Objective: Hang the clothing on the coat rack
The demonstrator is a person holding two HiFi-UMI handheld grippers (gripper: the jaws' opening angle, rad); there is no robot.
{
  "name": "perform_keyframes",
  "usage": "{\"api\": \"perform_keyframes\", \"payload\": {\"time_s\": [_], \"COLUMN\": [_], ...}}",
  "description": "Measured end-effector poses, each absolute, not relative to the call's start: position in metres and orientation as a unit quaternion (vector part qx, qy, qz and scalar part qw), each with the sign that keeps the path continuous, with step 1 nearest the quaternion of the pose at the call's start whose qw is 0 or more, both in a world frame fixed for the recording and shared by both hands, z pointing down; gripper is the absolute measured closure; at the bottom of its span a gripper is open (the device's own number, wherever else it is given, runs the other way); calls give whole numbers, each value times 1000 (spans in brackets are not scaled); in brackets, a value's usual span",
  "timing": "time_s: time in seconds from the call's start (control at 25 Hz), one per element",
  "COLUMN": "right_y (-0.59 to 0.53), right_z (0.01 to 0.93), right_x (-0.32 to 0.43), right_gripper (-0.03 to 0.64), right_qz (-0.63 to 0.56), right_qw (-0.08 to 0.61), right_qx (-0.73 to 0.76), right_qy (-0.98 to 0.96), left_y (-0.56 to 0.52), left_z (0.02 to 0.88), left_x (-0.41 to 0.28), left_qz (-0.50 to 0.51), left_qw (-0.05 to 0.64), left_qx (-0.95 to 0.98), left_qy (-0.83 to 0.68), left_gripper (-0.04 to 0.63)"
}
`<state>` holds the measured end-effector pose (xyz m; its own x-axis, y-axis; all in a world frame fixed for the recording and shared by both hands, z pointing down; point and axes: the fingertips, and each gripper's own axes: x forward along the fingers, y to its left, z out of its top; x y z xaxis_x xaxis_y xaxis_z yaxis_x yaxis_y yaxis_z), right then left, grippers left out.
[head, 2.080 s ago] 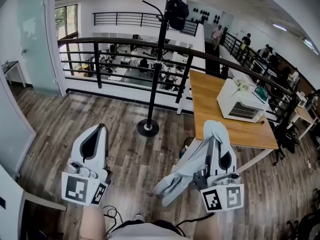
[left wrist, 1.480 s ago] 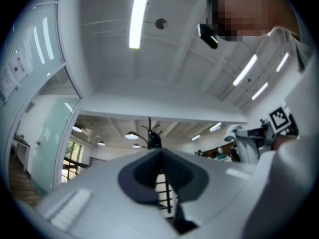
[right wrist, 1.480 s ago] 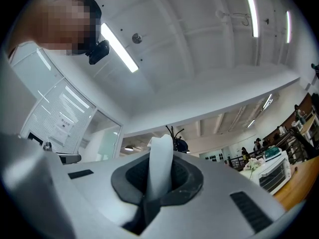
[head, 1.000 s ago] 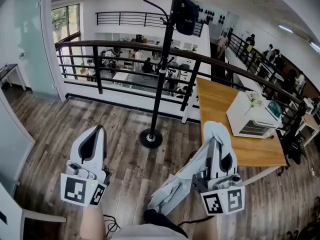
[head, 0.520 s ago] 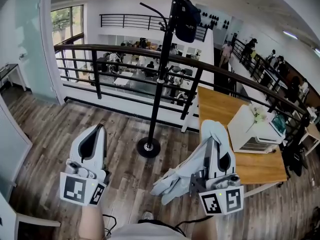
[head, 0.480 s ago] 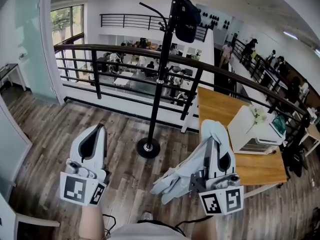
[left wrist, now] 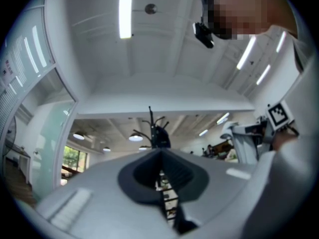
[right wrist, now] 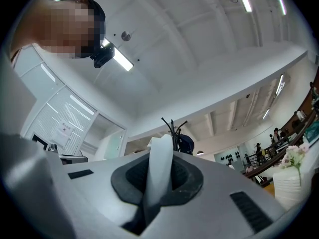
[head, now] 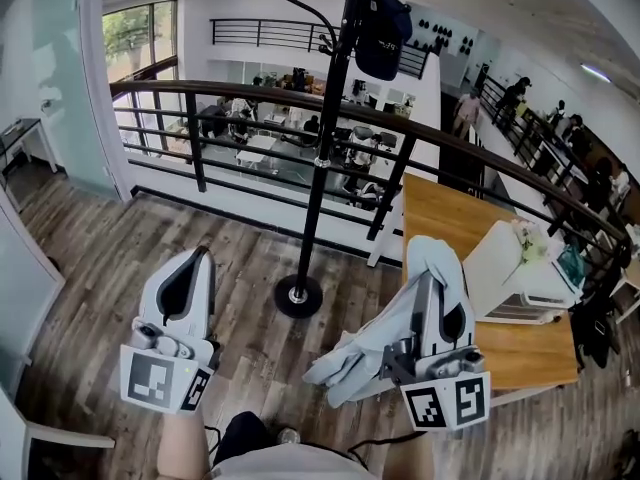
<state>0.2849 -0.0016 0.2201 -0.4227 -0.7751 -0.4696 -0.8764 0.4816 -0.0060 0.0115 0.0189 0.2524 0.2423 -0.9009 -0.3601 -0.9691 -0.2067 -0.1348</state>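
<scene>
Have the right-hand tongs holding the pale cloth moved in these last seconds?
Yes. The right tongs, shut on the cloth, have gone forward and are now nearer the base of the coat rack.

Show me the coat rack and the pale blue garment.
coat rack (head: 318, 168): head view, on its black pole.
pale blue garment (head: 350, 358): head view, on the hanging folds.

The left gripper (head: 195, 266), at the lower left of the head view, and the right gripper (head: 436, 286), at the lower right, share one build: a smooth pale grey shell that narrows toward the tip, with a dark teardrop recess lined by black ribbed pads (left wrist: 175, 172). Each carries a marker cube (head: 160, 380) printed with black-and-white squares. Thin black cables (head: 222, 430) trail at bottom centre. The person seems to wear a pale top (head: 290, 464).
</scene>
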Motion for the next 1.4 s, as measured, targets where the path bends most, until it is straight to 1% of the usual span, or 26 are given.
{"api": "perform_keyframes", "payload": {"time_s": [0.44, 0.68, 1.4], "right_y": [-62, -100, -204], "right_z": [225, 221, 203], "right_x": [272, 246, 153], "right_gripper": [612, 612, 611], "right_qz": [115, 120, 135], "right_qw": [210, 212, 206], "right_qx": [-505, -520, -559], "right_qy": [829, 819, 791], "left_y": [-47, -94, -212], "left_z": [256, 254, 246], "left_x": [-3, -38, -136], "left_qz": [100, 115, 116], "left_qw": [162, 156, 159], "left_qx": [-777, -781, -806], "left_qy": [600, 594, 559], "left_gripper": [589, 589, 589]}}
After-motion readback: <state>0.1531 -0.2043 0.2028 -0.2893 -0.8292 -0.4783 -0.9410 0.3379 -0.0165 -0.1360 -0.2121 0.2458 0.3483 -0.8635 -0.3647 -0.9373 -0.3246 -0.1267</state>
